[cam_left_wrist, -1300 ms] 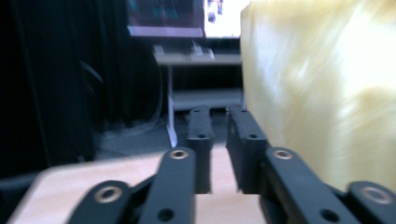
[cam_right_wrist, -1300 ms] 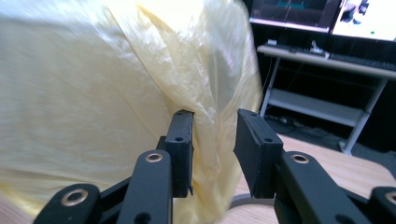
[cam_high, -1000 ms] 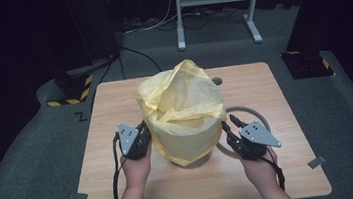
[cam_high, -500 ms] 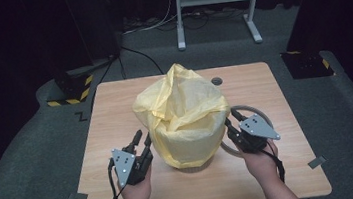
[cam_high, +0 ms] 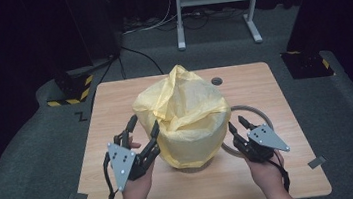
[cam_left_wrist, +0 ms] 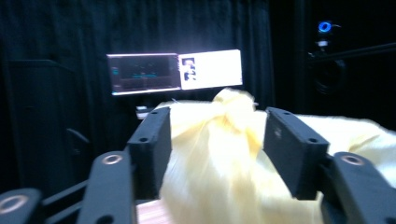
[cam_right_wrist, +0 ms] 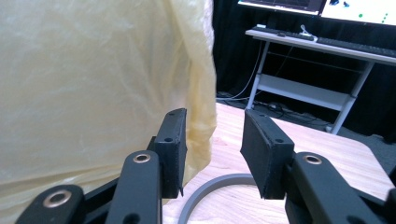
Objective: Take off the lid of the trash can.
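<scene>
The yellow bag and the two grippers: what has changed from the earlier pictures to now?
The left gripper let go of the yellow bag: its jaws have just been opening, and it tilted up. The bag's top peak shifted slightly. The right gripper, the grey ring and the table stayed as they were.

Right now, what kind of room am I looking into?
Probably a lab or recording studio: black curtains all round, lit monitors on a desk stand, and one wooden table under a camera.

Bag (cam_high: pixel 185 118) mid-table (cam_high: pixel 114 101) — ring (cam_high: pixel 263 115) right of it (partly behind).
</scene>
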`<state>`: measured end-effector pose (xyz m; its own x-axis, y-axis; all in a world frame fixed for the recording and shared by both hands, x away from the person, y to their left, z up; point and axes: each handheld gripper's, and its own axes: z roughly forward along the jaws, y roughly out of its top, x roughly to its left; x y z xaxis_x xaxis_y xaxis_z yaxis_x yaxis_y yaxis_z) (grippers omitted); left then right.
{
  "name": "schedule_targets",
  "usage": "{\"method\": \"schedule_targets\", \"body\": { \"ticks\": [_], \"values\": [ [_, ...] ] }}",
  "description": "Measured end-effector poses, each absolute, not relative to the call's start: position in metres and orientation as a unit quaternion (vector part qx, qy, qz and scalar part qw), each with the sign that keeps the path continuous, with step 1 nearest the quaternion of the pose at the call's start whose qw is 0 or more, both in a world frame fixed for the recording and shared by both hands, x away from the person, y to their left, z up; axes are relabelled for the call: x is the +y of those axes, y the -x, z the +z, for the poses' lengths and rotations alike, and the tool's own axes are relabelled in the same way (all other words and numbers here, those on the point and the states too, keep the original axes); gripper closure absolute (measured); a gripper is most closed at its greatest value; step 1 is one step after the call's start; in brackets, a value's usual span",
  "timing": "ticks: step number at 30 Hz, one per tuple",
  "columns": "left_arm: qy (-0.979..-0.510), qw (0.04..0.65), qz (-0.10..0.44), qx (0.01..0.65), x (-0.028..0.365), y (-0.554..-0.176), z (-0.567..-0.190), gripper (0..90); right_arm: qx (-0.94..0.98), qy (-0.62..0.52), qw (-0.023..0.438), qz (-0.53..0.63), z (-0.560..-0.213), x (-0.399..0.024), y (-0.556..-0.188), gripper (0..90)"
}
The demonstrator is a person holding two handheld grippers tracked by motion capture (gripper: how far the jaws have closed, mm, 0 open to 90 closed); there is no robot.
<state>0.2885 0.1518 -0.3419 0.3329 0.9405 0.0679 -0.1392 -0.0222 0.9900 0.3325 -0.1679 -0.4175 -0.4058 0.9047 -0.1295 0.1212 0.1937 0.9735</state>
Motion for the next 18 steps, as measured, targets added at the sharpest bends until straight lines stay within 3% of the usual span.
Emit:
{"method": "schedule_targets", "body": {
  "ticks": [2,3,5,8,13,18],
  "values": [
    [-0.58,0.582,0.43,0.374,0.153,-0.301,-0.338,37.9,0.672,-0.381,0.385,0.504,-0.419,-0.166,-0.332,60.4],
    [-0.592,0.571,0.424,0.379,0.155,-0.307,-0.337,44.2,0.674,-0.381,0.383,0.504,-0.42,-0.165,-0.332,60.5],
    [-0.586,0.564,0.434,0.387,0.161,-0.312,-0.341,69.4,0.676,-0.379,0.381,0.504,-0.421,-0.163,-0.332,60.6],
    [-0.575,0.556,0.441,0.407,0.17,-0.322,-0.349,88.1,0.68,-0.374,0.381,0.502,-0.422,-0.159,-0.331,60.5],
    [-0.577,0.544,0.401,0.458,0.187,-0.353,-0.374,89.9,0.685,-0.368,0.378,0.502,-0.423,-0.155,-0.33,60.9],
    [-0.613,0.52,0.366,0.469,0.181,-0.381,-0.407,89.9,0.686,-0.368,0.377,0.501,-0.424,-0.154,-0.331,61.3]
  ]
}}
